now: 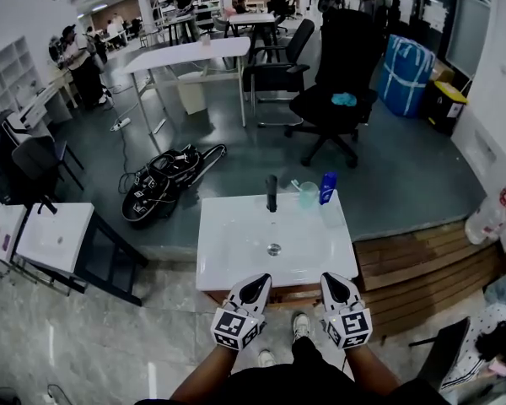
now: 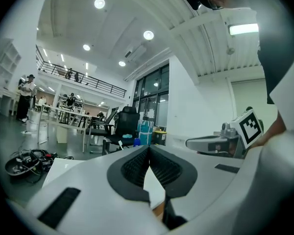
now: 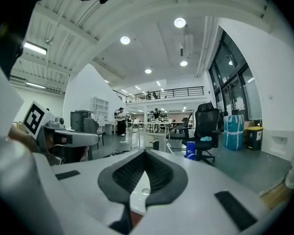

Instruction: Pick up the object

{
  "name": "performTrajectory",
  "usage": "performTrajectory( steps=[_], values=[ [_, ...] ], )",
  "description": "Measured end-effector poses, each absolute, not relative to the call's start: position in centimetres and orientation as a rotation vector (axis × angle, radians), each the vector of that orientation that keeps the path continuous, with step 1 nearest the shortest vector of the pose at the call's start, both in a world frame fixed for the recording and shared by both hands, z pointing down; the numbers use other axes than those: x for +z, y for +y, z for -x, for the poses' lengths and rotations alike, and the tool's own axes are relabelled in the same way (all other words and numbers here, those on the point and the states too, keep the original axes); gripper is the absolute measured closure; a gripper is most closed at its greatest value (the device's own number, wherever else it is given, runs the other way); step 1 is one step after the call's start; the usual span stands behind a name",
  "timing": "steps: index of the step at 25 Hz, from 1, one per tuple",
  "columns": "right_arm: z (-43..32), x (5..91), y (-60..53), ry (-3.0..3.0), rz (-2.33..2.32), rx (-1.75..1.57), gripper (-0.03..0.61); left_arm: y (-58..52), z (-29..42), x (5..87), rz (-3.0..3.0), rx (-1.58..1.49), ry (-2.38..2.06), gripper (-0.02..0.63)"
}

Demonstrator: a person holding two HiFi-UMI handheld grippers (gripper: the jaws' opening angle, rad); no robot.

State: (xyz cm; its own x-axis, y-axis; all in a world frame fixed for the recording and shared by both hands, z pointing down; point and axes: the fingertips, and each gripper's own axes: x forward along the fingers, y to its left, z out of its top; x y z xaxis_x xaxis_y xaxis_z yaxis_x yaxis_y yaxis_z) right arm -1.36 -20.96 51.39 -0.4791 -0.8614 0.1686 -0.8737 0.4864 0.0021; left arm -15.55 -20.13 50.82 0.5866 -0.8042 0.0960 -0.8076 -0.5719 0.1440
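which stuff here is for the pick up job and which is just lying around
For the job: left gripper and right gripper, both shut, empty; likely targets, pale translucent plastic cup and blue plastic bottle on white basin top.
Lying about: black office chair, tangled black cables, blue wrapped bundle.

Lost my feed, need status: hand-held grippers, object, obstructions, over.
Shut, empty: left hand-held gripper, right hand-held gripper. Untouched at far edge of white basin top: blue bottle, cup. Beside them, black faucet; path open.
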Motion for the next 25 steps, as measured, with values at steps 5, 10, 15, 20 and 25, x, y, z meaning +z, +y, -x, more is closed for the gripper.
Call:
performTrajectory(
  steps=[5, 10, 15, 20, 25],
  values=[
    [-0.4, 52.6, -24.2, -2.566, -1.491, 0.157, 0.56, -22.8, 14.8, 51.9, -2.623, 0.069, -1.375, 0.595],
    [-0.9, 55.2, -27.0, -2.574, -1.342, 0.193, 0.56, -25.8, 12.9, 53.1, -2.617, 0.097, -1.341, 0.595],
    [-2.5, 56.5, -30.1, -2.556, -1.337, 0.233, 0.56, -29.1, 11.6, 53.8, -2.608, 0.118, -1.335, 0.595],
    [-4.3, 59.8, -32.9, -2.511, -1.355, 0.31, 0.56, -32.2, 10.1, 55.2, -2.594, 0.16, -1.332, 0.595],
    [-5.4, 63.1, -33.6, -2.45, -1.352, 0.343, 0.56, -33.4, 9.5, 56.7, -2.579, 0.186, -1.339, 0.595]
  ],
)
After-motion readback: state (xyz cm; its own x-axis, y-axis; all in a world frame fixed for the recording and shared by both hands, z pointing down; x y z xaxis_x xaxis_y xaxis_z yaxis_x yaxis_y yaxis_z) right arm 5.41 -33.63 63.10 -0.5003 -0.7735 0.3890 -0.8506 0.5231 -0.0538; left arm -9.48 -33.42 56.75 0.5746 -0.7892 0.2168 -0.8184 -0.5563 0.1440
